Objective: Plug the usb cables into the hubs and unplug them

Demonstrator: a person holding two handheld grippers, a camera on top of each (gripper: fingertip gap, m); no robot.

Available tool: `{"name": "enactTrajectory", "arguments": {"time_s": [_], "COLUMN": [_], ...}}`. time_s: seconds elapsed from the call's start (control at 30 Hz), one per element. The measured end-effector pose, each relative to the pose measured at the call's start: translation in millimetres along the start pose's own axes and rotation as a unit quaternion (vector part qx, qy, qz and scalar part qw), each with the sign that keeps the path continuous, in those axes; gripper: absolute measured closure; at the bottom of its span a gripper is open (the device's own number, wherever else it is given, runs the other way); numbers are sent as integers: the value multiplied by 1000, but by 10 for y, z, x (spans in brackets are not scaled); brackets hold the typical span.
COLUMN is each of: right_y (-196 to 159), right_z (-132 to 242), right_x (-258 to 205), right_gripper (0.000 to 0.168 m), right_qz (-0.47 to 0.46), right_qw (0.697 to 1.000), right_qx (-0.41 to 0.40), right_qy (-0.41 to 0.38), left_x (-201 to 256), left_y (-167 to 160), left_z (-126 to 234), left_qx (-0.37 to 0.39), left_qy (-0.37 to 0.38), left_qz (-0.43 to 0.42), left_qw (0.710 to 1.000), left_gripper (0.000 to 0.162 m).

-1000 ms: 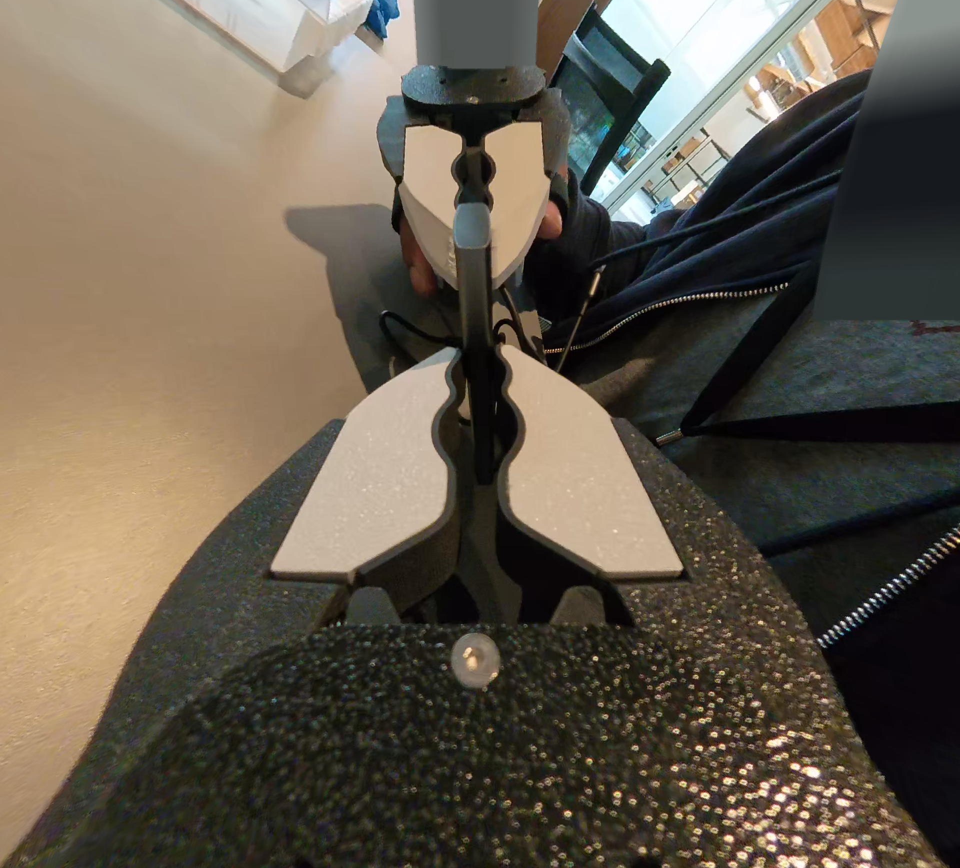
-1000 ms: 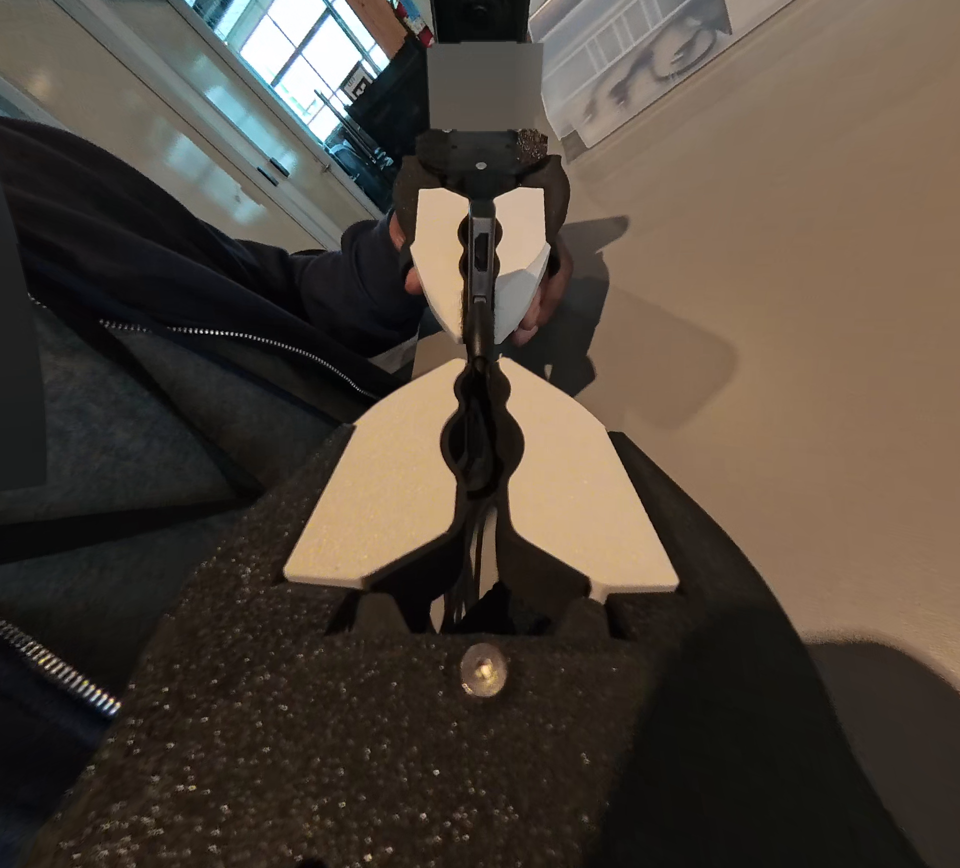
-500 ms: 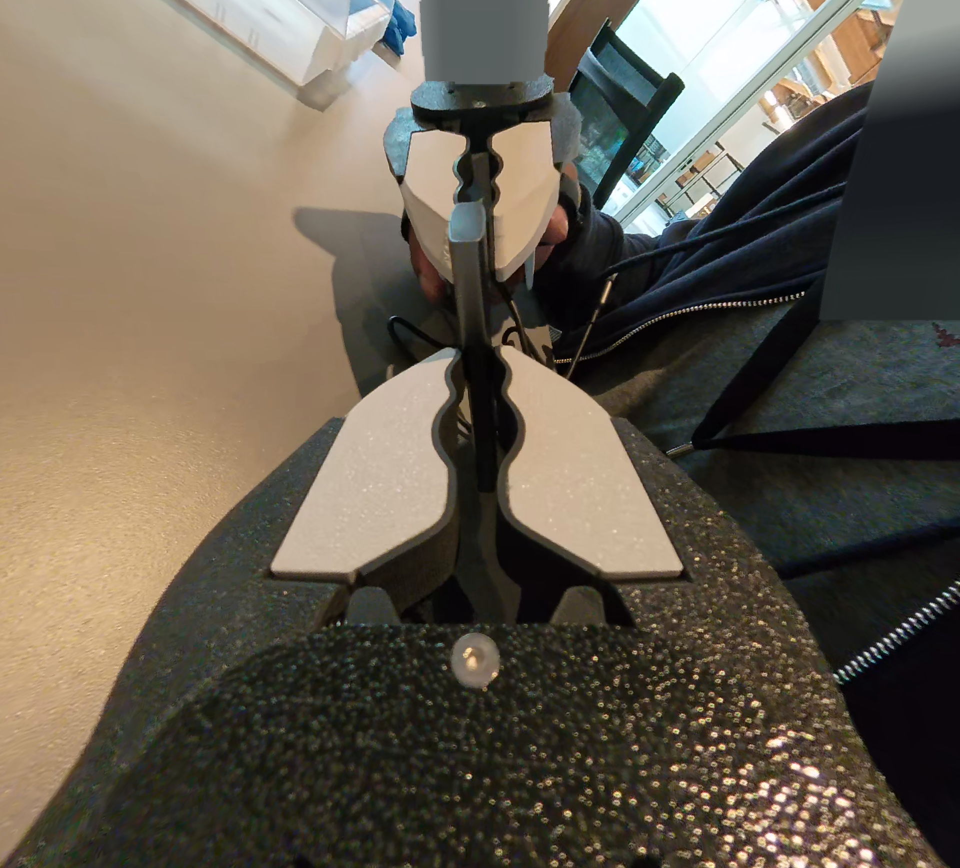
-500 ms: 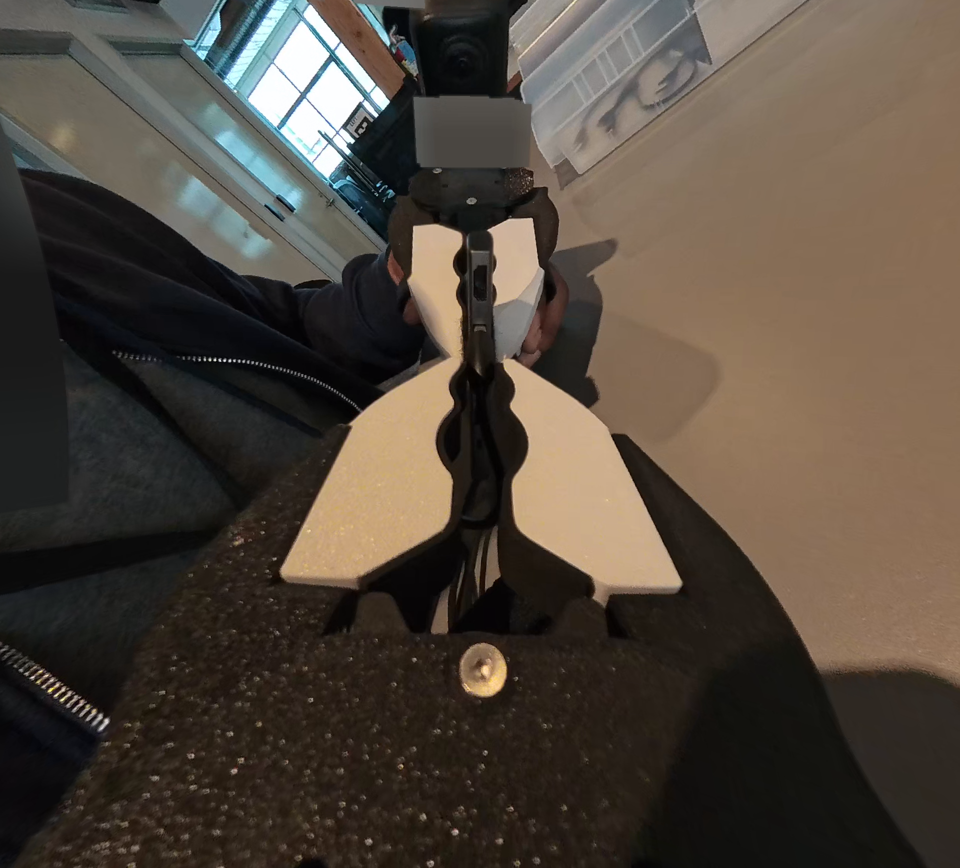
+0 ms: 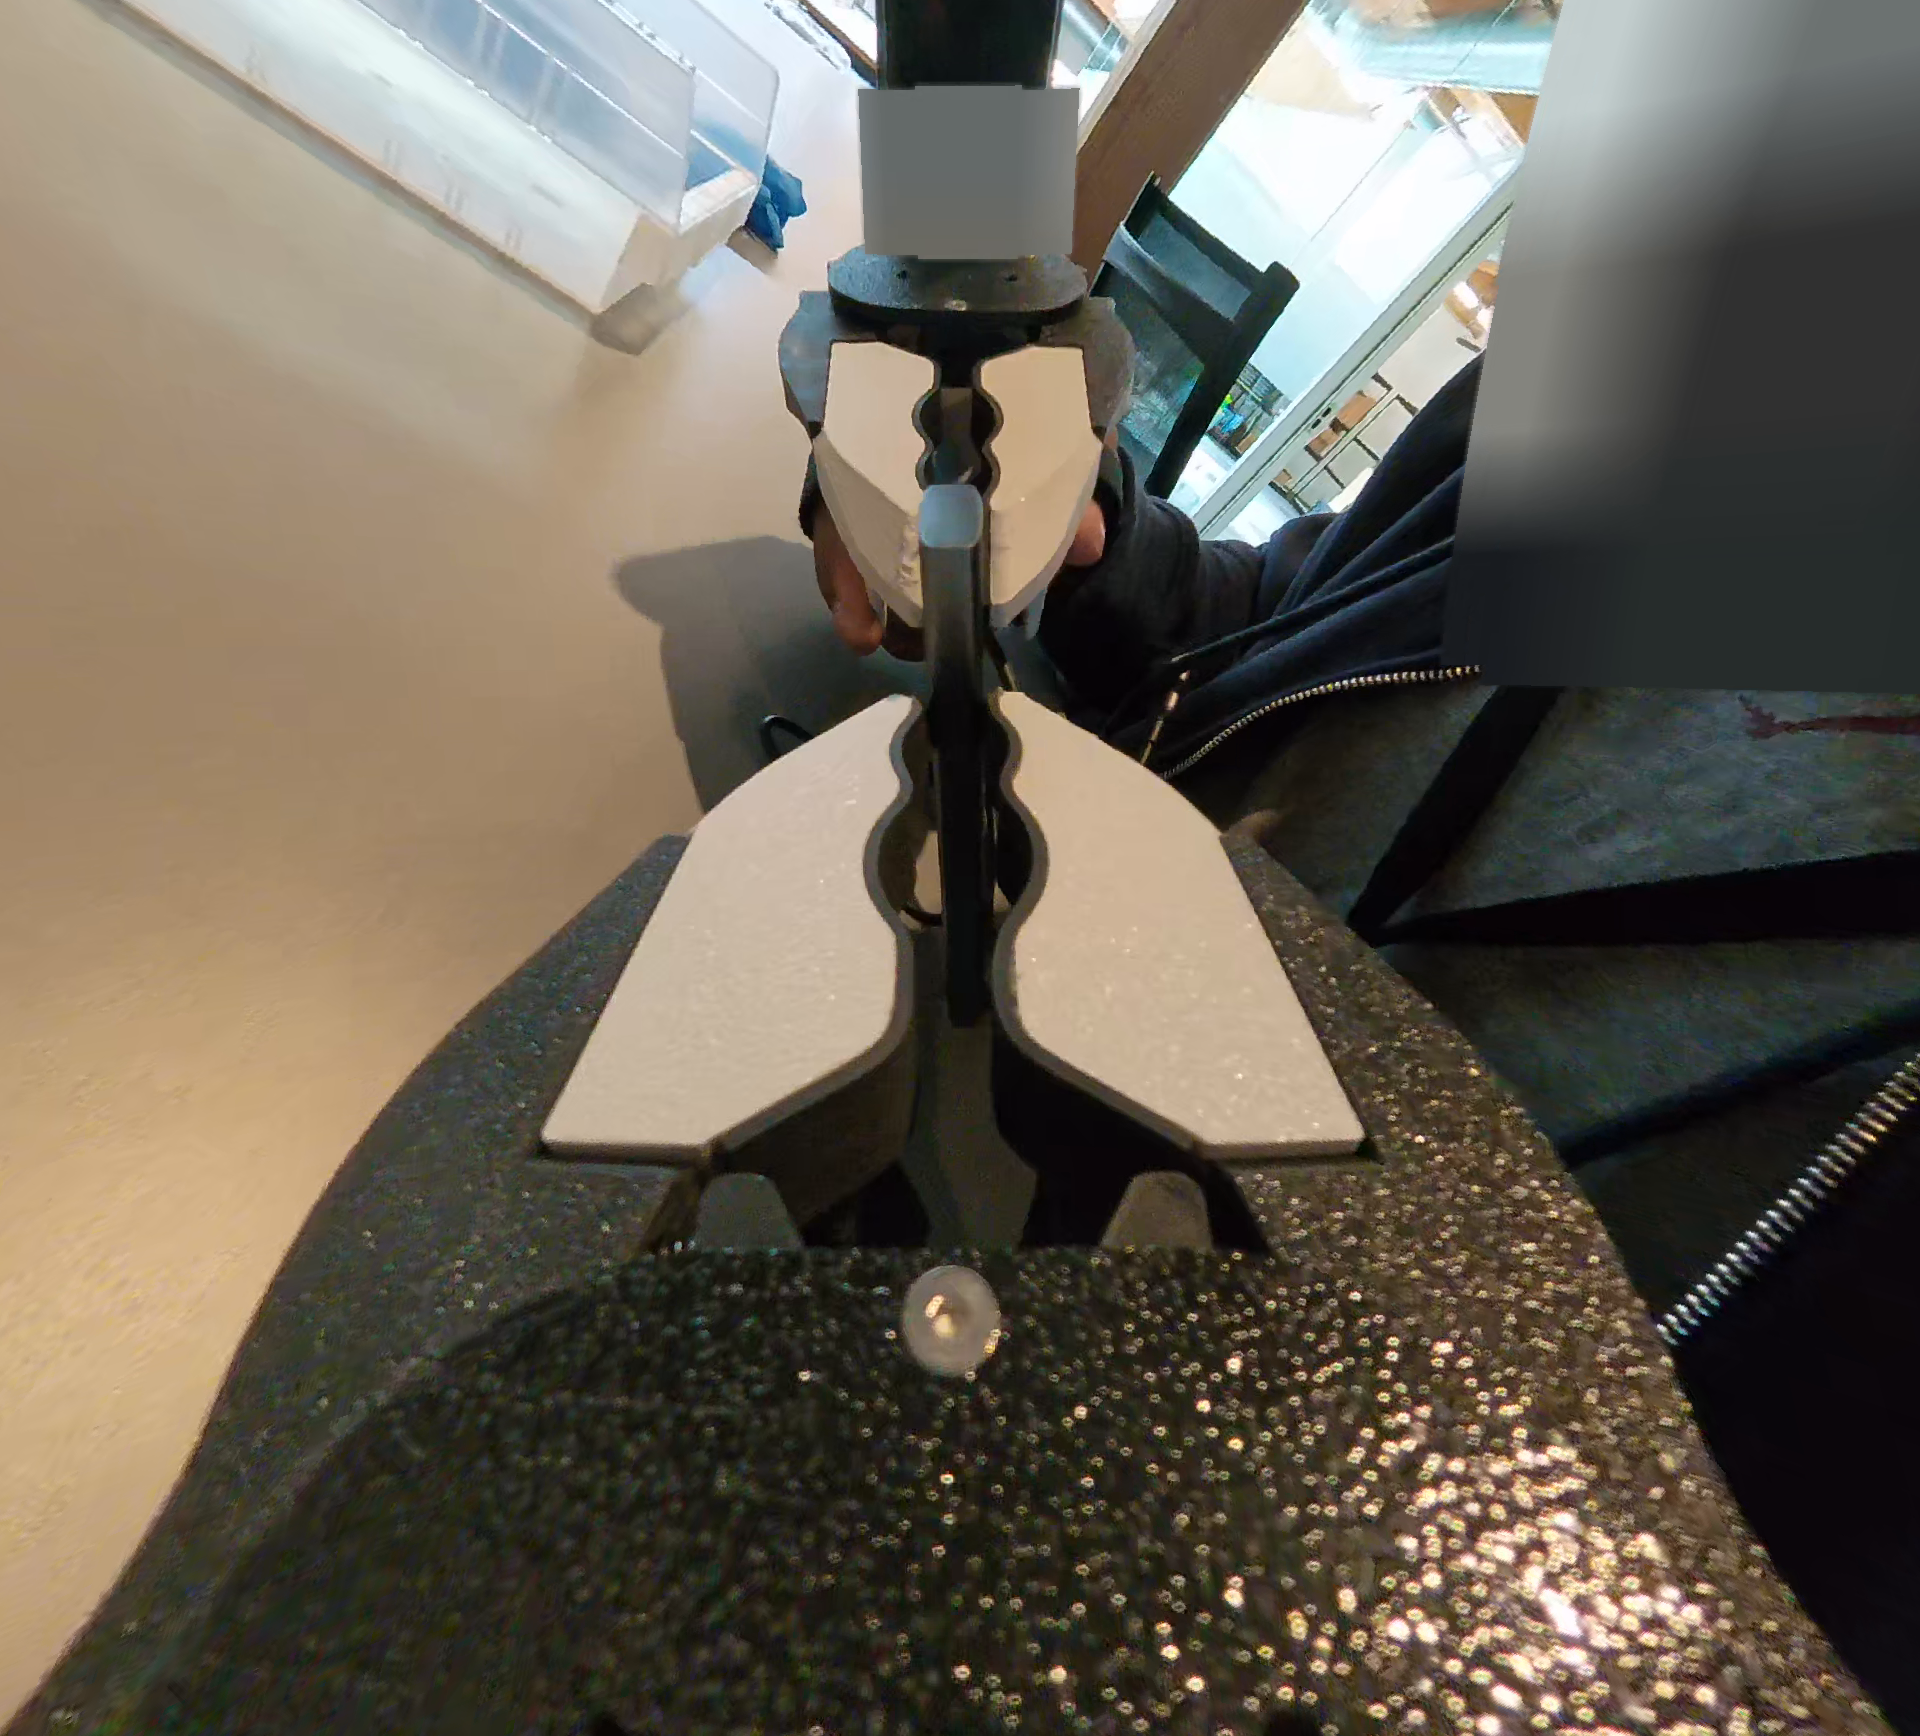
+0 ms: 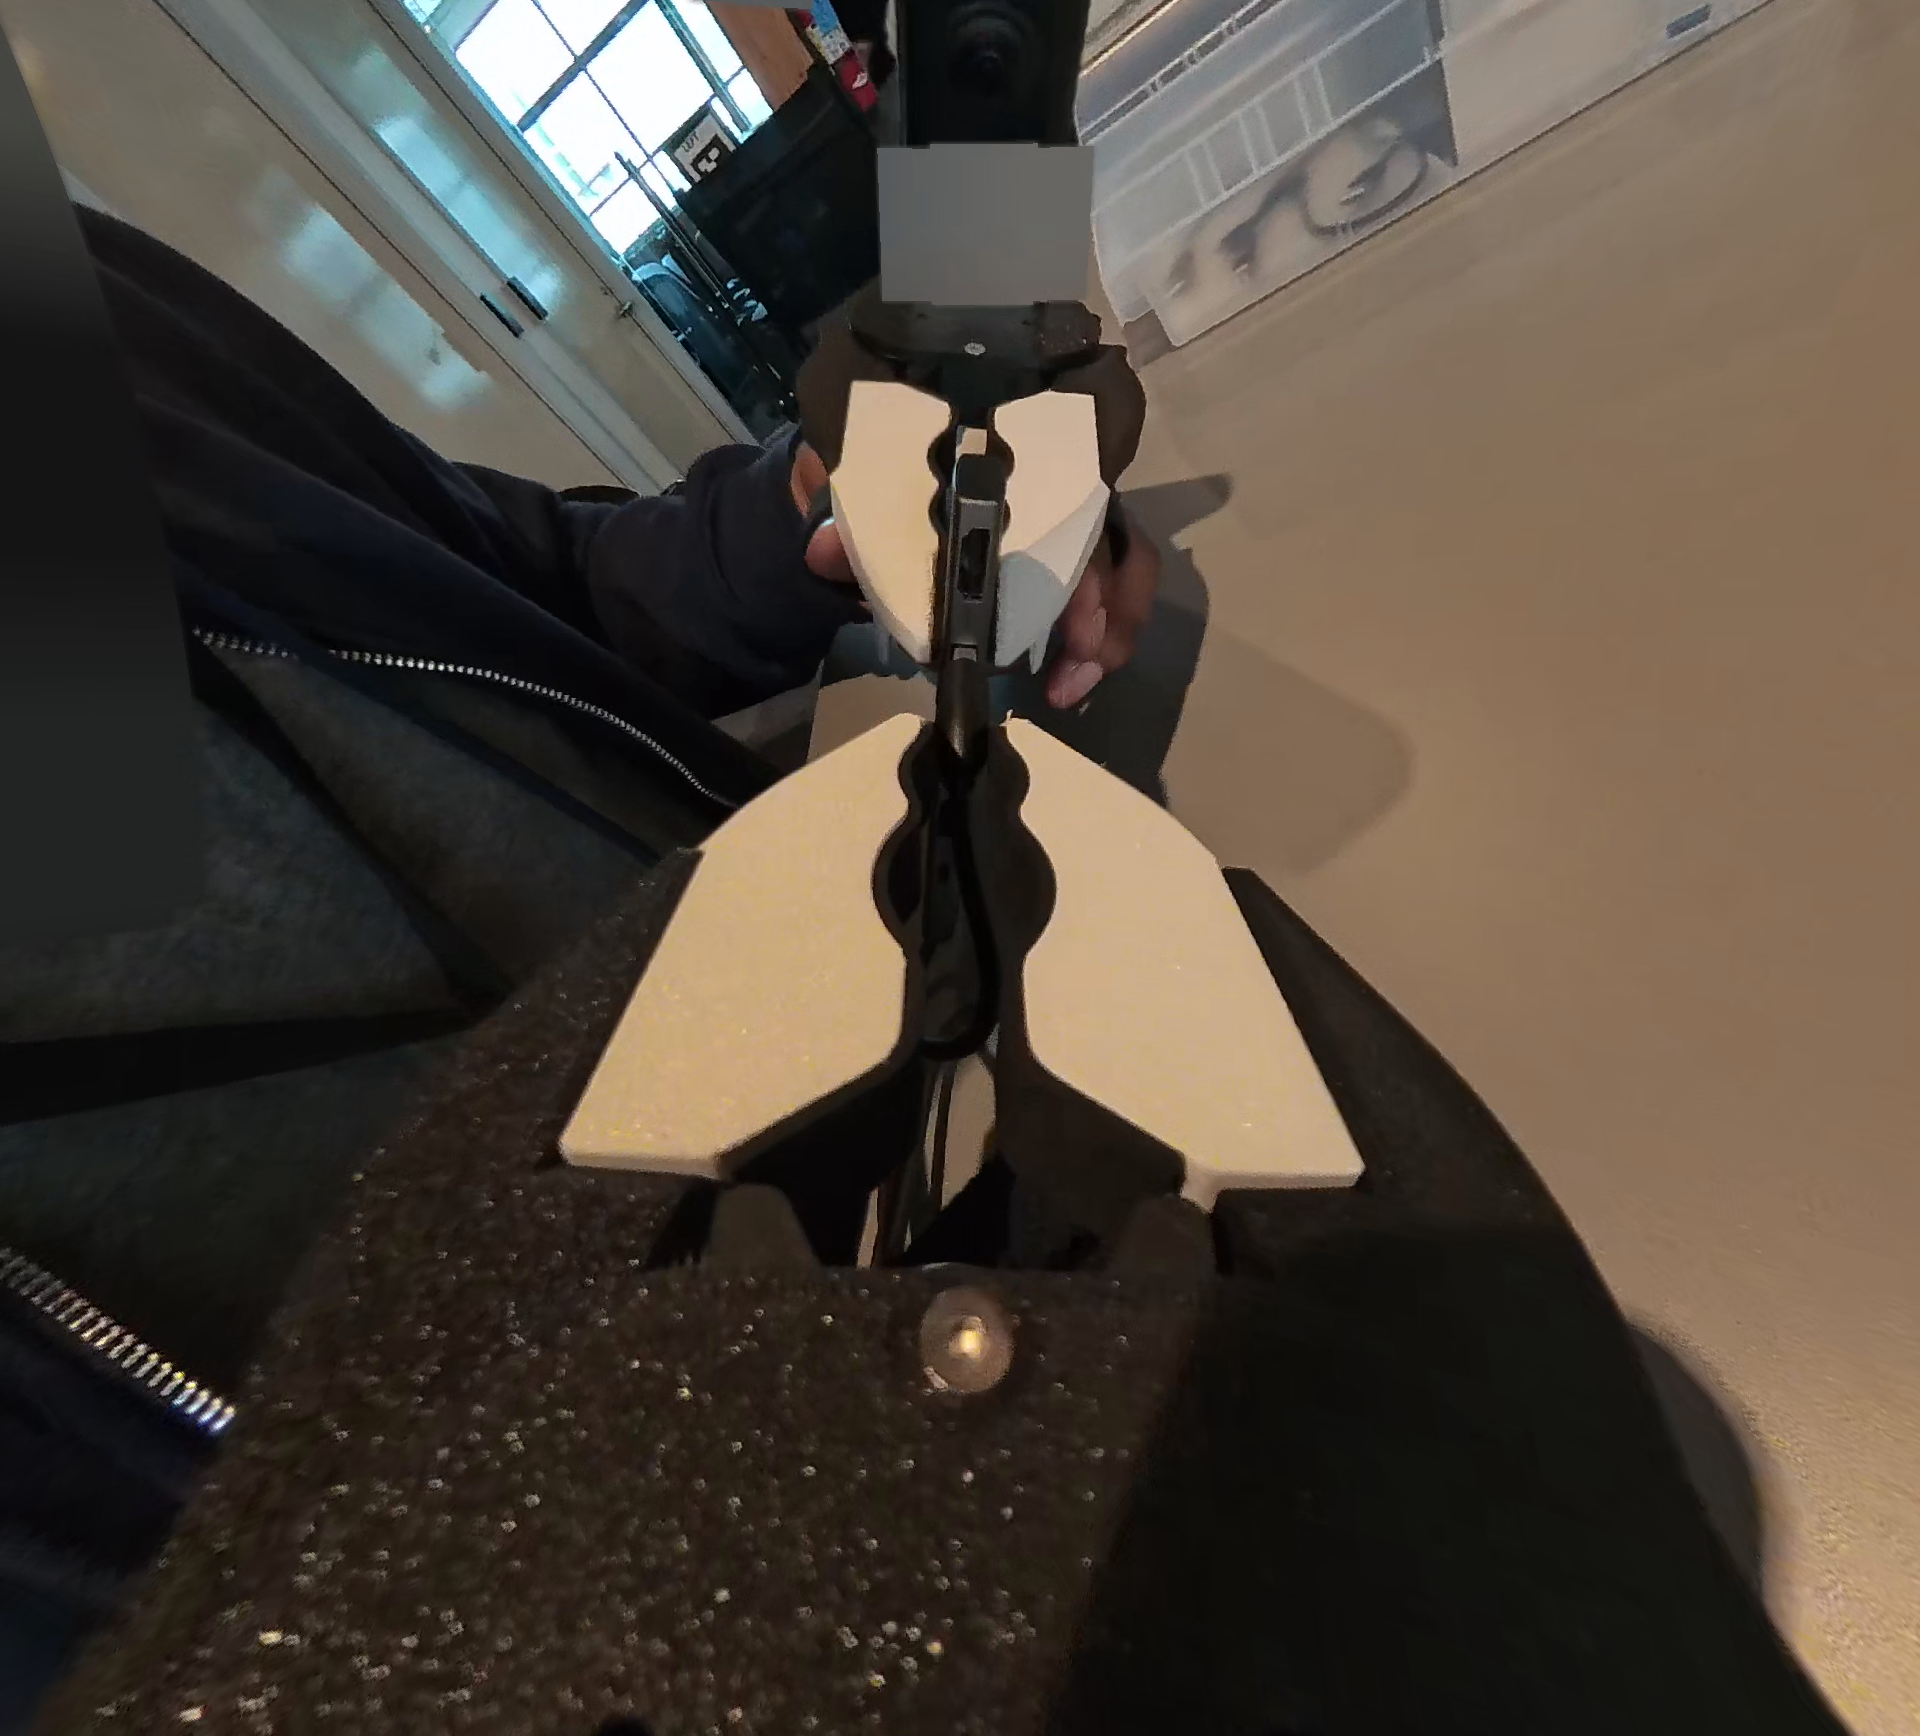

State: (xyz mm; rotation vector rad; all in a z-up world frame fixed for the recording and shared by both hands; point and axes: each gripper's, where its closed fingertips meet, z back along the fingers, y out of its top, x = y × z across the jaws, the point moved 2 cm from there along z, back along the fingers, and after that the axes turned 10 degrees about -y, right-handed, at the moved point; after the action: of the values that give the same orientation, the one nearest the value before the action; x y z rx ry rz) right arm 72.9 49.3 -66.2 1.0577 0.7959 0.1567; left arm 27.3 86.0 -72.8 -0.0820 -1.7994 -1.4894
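Centrally in both views, the left gripper (image 5: 956, 730) is clamping the slim dark grey hub (image 5: 954, 751), while the right gripper (image 6: 961, 725) is pinching the black USB cable plug (image 6: 958, 678) against it above the beige tabletop (image 5: 312, 647).

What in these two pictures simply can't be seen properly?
- Left wrist view: the hub, clamped edge-on in the left gripper, hides its own ports and the plug.
- Right wrist view: the right gripper hides most of the usb cable; whether its plug is seated is too small to tell.
- Clear bins, left wrist view: contents blurred.
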Motion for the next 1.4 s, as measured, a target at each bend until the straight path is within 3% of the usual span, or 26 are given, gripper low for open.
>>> {"name": "enactTrajectory", "arguments": {"time_s": [0.4, 0.83, 1.4], "right_y": [4, -62, -70], "right_z": [27, 74, 59], "right_x": [-125, -199, -198], "right_gripper": [160, 160, 160], "right_qz": [51, 56, 34], "right_qw": [999, 997, 998], "right_qx": [12, -46, -45], "right_qy": [-8, 4, 30], "left_x": [125, 184, 195], "left_y": [-11, -84, -91], "left_z": [-78, -172, -194], "left_qx": [-40, -89, -117], "left_qy": [49, 59, 73], "left_qz": [-108, -120, -148], "left_qw": [992, 987, 979], "left_gripper": [152, 151, 152]}}
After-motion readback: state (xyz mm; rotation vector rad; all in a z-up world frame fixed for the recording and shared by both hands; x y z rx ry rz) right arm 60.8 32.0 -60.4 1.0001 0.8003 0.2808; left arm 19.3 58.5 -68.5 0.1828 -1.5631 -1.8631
